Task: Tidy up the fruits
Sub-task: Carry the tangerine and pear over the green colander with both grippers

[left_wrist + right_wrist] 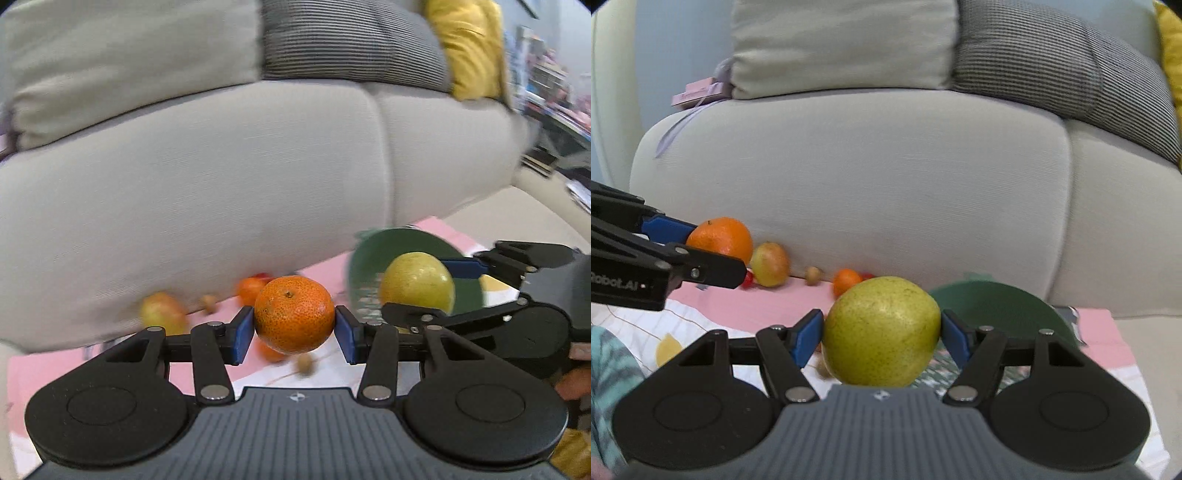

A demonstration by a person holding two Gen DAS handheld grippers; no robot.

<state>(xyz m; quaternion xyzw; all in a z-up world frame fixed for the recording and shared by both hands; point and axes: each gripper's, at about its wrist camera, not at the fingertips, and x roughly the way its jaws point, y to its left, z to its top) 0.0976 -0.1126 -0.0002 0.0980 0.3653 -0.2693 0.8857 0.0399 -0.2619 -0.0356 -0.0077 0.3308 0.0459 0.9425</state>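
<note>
My left gripper is clamping an orange between its blue pads, up off the cloth. "Qobot.AI" is showing in white on its side in the right view. An apple and a small orange are sitting along the sofa. My right gripper is squeezing a pear, with the green bowl just behind it.

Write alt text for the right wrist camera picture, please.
The right gripper clamps a yellow-green pear above a pink cloth. The left gripper holds a mandarin, with a dark green bowl and grey sofa behind.
</note>
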